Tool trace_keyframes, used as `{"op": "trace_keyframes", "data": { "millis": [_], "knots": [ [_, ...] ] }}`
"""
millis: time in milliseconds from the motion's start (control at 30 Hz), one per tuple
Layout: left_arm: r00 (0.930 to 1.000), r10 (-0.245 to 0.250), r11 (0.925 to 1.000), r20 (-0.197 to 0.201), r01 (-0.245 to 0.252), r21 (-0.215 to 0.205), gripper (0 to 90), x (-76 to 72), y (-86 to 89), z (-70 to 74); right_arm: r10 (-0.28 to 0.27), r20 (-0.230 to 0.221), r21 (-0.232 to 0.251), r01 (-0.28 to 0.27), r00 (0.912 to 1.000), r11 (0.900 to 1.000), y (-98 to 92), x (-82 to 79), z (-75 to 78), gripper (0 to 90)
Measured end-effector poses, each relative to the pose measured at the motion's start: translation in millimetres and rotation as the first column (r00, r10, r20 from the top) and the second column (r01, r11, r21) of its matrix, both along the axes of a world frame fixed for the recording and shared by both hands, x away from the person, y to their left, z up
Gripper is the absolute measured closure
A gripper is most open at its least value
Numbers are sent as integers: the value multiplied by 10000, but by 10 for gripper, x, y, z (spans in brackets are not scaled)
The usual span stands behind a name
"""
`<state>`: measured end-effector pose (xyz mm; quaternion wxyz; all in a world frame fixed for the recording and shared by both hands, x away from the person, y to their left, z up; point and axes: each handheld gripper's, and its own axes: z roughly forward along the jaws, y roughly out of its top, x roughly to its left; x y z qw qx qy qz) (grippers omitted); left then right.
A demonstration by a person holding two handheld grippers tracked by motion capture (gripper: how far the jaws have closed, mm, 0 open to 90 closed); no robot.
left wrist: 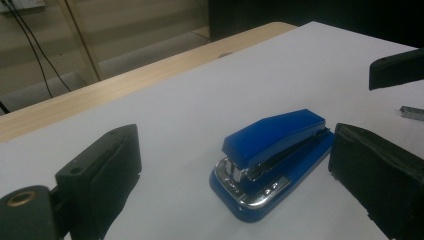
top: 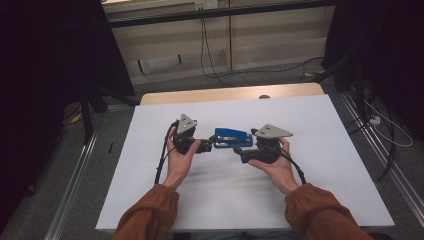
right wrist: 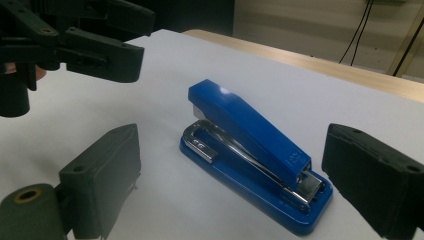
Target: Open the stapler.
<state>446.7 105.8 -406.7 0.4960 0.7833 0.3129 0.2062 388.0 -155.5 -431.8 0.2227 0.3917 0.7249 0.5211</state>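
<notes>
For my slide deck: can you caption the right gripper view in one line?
Open right gripper frames a blue stapler on the white table; the left gripper hovers beyond.

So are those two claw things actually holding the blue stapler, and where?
No. The stapler rests on the white table; the left gripper and right gripper stand open at either end, not touching.

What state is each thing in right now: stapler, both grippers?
Stapler: shut, lying flat on the table, ungrasped, between both grippers.
Left gripper: open, fingers either side of the stapler's front end, apart from it.
Right gripper: open, fingers either side of the stapler, no contact.
</notes>
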Motion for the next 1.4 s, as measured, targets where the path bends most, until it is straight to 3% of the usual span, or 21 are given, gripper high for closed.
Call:
{"op": "trace_keyframes", "data": {
  "millis": [133,200,333,467,567,600,700,900,1067,1100,1233,1400],
  "knots": [
    [9997,105,9999,-219,-105,3,66,51,16,-90,40,-109,311,-36,9999,9995,1,27,-40,175],
    [9998,95,9995,-193,-89,317,65,51,16,-110,20,-166,374,-13,9999,9993,-1,33,-52,189],
    [9997,28,9997,-230,-23,225,62,41,38,-121,240,-274,320,-231,9993,9992,13,28,-66,252],
    [9994,-143,9997,-329,150,187,62,36,43,-142,217,-93,291,-215,9997,9993,17,18,-60,290],
    [9992,-248,9997,-328,250,63,61,39,41,-139,349,-9,353,-348,9994,9988,19,9,-62,422],
    [9993,-220,9997,-316,222,41,61,39,39,-143,349,-9,353,-348,9994,9988,19,9,-62,422],
    [9993,248,9983,-279,-232,537,60,44,8,-177,360,-72,357,-357,9993,9987,14,9,-68,509],
    [9994,100,9988,-334,-84,474,77,38,20,-181,650,-97,507,-644,9978,9966,5,7,-61,691],
    [9992,117,9990,-374,-100,439,153,34,54,-181,678,-234,547,-665,9974,9963,8,-9,-60,856],
    [9991,94,9992,-409,-79,383,215,36,63,-184,721,-268,536,-706,9970,9961,7,-17,-50,900],
    [9988,98,9994,-478,-81,346,279,30,74,-184,729,-273,474,-715,9970,9963,-1,-22,-38,900],
    [9983,-60,9996,-581,76,266,448,40,75,-181,751,-317,403,-738,9967,9965,-10,-7,-50,900]
  ]
}}
